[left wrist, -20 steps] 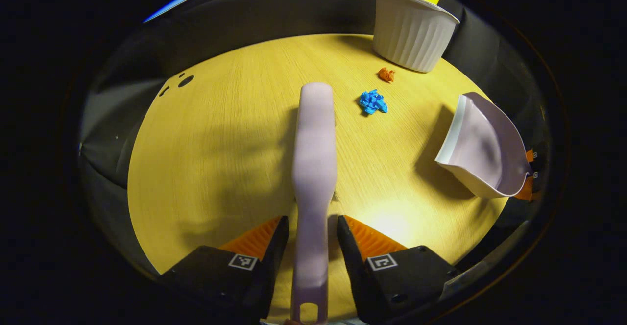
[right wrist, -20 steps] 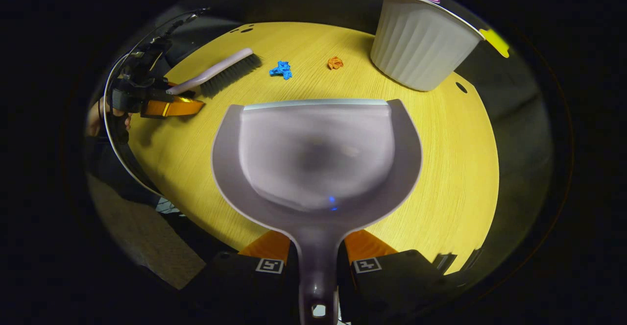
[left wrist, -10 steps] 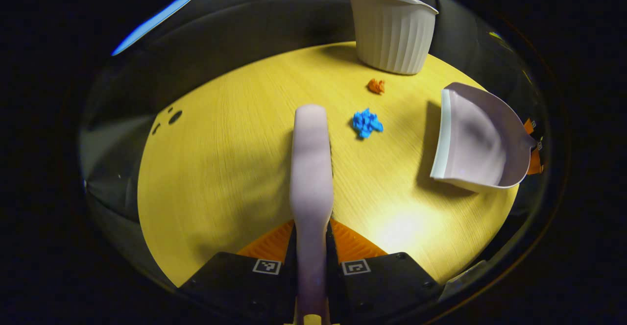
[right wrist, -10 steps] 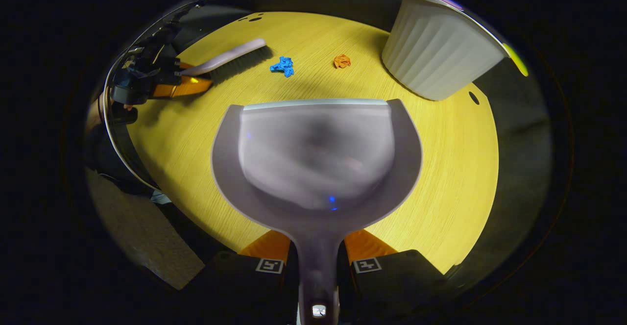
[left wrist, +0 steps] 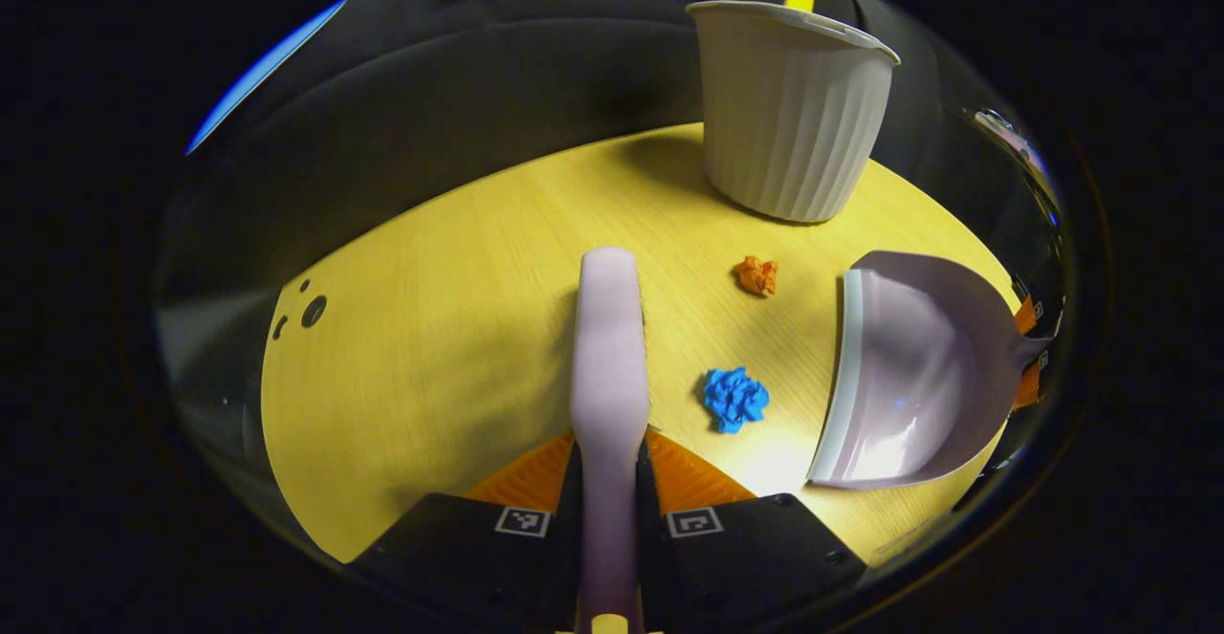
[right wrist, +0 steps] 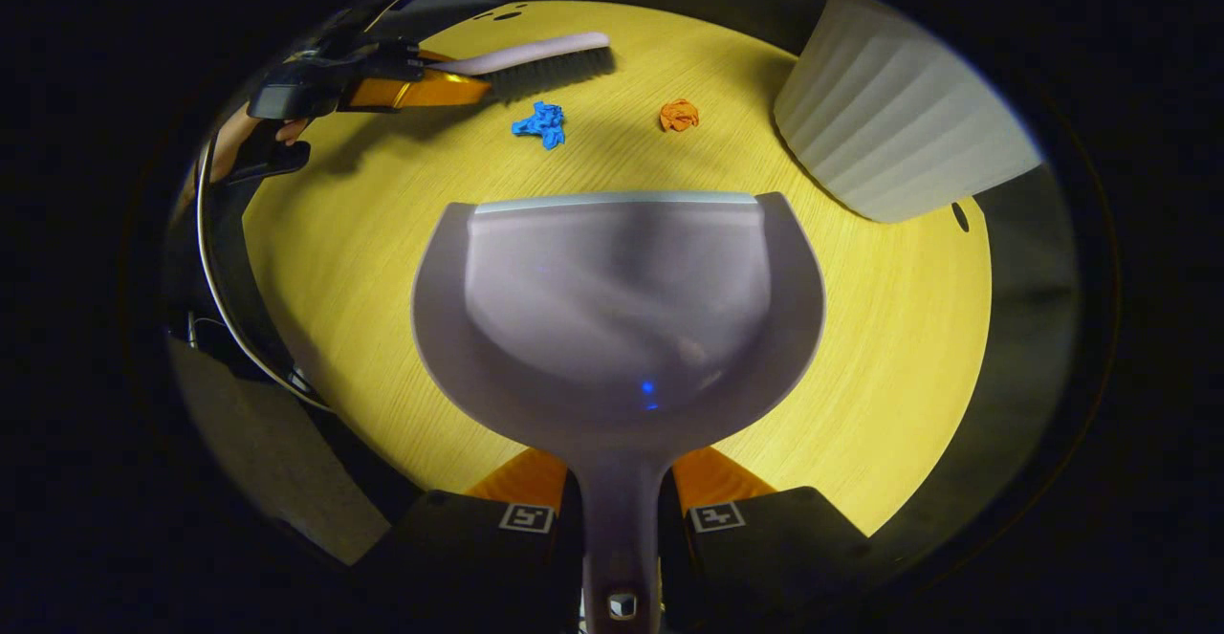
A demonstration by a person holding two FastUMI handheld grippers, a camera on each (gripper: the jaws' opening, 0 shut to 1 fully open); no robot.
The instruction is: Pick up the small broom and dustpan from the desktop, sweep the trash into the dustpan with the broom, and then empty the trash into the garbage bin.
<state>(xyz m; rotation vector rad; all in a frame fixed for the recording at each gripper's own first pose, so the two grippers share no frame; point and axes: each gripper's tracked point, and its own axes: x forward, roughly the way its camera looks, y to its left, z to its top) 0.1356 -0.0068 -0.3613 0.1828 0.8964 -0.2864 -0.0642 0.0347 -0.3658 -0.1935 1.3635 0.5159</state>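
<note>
Lilac plastic is pinched in both grippers: the dustpan (right wrist: 617,309) handle by the right gripper (right wrist: 620,491), the broom (left wrist: 608,366) by the left gripper (left wrist: 608,481). Blue scrap (left wrist: 734,399) and orange scrap (left wrist: 757,274), lying beyond the pan's lip, could be flicked past it toward the far garbage bin (left wrist: 789,118) if swept hard.

The garbage bin (right wrist: 899,132) rim is cut off by the right gripper view's edge.

Two paper wads (right wrist: 540,124) between broom (right wrist: 535,54) and dustpan (right wrist: 617,299), bin (right wrist: 894,127) apparently behind on table (right wrist: 889,347)

Black-draped booth, round wooden table (left wrist: 430,347)
</note>
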